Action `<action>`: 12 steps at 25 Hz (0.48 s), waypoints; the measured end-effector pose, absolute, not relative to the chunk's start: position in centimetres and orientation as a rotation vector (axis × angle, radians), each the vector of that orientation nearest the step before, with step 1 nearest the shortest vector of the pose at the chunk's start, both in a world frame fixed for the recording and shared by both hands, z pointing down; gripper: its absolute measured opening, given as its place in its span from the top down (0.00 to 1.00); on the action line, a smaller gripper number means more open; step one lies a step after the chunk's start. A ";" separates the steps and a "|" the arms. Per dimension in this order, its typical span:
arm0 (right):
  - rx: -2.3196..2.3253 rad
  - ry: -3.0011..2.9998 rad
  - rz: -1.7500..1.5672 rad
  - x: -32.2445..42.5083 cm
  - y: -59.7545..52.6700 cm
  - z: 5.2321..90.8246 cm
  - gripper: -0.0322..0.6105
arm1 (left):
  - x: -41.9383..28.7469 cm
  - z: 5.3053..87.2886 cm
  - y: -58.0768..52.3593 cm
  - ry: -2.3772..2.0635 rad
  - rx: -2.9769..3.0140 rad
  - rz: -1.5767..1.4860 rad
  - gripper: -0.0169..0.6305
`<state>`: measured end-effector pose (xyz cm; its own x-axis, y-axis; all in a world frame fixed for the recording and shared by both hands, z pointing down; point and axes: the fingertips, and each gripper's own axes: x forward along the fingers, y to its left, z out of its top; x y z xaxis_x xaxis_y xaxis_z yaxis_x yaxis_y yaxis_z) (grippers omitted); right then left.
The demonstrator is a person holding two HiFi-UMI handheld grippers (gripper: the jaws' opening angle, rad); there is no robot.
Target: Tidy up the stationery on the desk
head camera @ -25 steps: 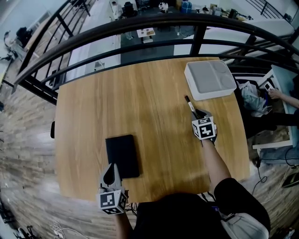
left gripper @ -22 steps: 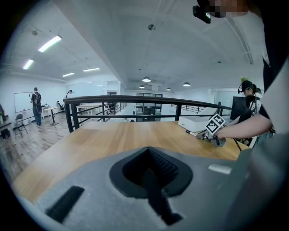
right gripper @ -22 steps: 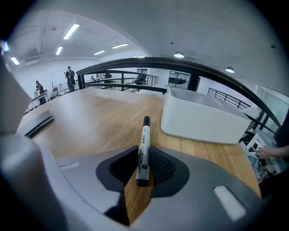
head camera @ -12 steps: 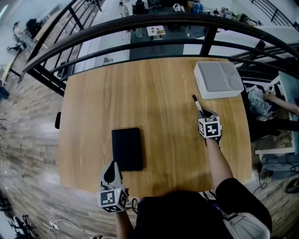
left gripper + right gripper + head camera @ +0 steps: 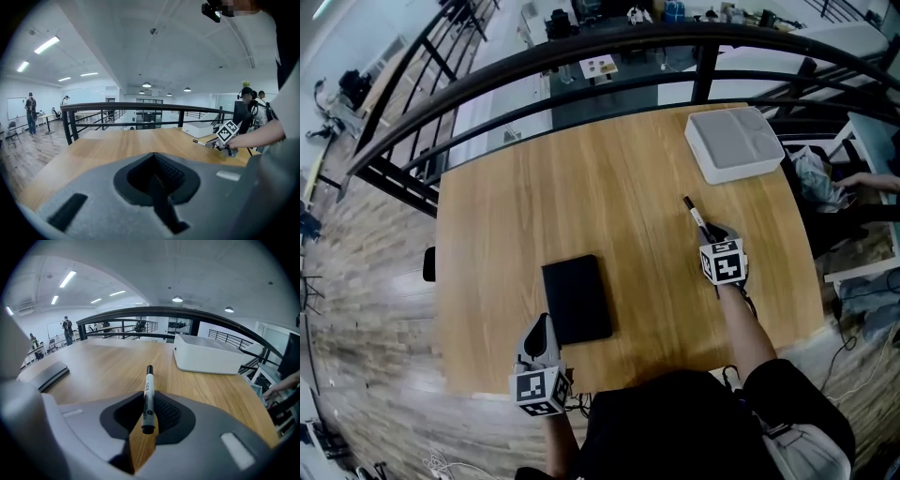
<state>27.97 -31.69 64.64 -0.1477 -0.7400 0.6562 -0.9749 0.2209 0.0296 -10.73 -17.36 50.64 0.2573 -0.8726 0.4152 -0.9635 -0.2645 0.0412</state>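
Note:
My right gripper [image 5: 712, 233] is shut on a black-capped white marker [image 5: 695, 214], which sticks out ahead of it toward the white tray [image 5: 734, 142]. In the right gripper view the marker [image 5: 148, 397] sits between the jaws above the wooden desk [image 5: 112, 366], with the tray [image 5: 206, 359] ahead on the right. A black notebook [image 5: 577, 300] lies flat near the desk's front edge. My left gripper [image 5: 542, 328] hovers just left of the notebook's near corner, shut and empty [image 5: 157, 180].
A black metal railing [image 5: 609, 52] curves round the far side of the desk. A person's hand [image 5: 862, 180] shows past the desk's right edge. Bare wood lies between the notebook and the marker.
My right gripper has drawn back a little from the tray with the marker in it. The left gripper has stayed beside the notebook. The head view has shifted.

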 end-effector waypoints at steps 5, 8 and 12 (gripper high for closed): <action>1.605 -1.928 0.614 25.5 -28.7 65.1 0.82 | -12.5 50.4 -18.0 -1.644 2.304 0.436 0.98; 1.628 -1.916 0.646 24.0 -27.2 65.3 0.82 | -14.0 50.6 -17.8 -1.628 2.306 0.427 0.98; 1.640 -1.910 0.665 22.0 -25.4 65.4 0.82 | -15.8 51.0 -17.6 -1.613 2.310 0.399 0.98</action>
